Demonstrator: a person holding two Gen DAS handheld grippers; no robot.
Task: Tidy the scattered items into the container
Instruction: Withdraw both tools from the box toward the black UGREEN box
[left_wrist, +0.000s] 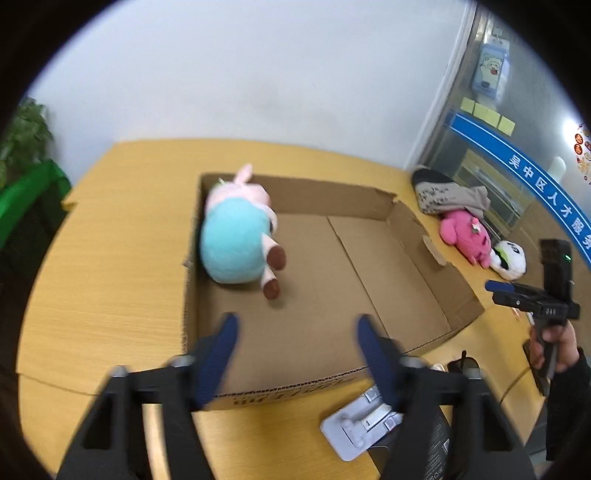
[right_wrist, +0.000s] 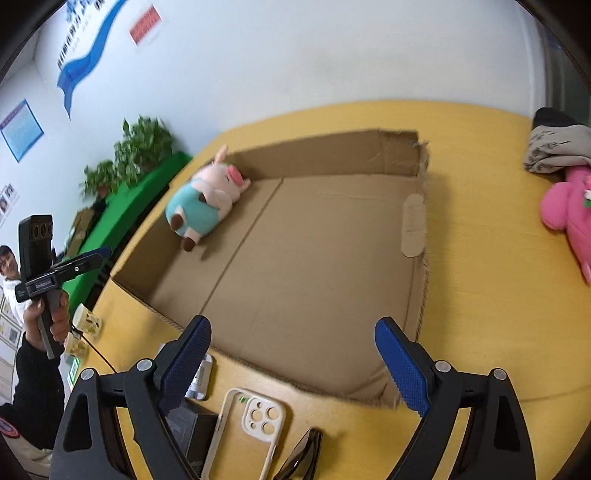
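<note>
A shallow cardboard box (left_wrist: 417, 273) (right_wrist: 332, 155) lies on the yellow table. A plush pig in a teal shirt (left_wrist: 236, 240) (right_wrist: 201, 201) lies inside at its far left corner. My left gripper (left_wrist: 295, 350) is open and empty above the box's near edge. My right gripper (right_wrist: 291, 354) is open and empty above the box's near right corner; it also shows in the left wrist view (left_wrist: 517, 291). A pink plush (left_wrist: 465, 232) (right_wrist: 572, 210), a white plush (left_wrist: 511, 258) and folded cloth (left_wrist: 447, 194) (right_wrist: 557, 146) lie right of the box.
In front of the box lie a phone case (right_wrist: 251, 428), sunglasses (right_wrist: 301, 458), a grey folding stand (left_wrist: 364, 421) and a black box (right_wrist: 192, 432). Small cartons (right_wrist: 86, 323) sit at the table's left edge. Plants (right_wrist: 129, 155) and a green bench stand beyond.
</note>
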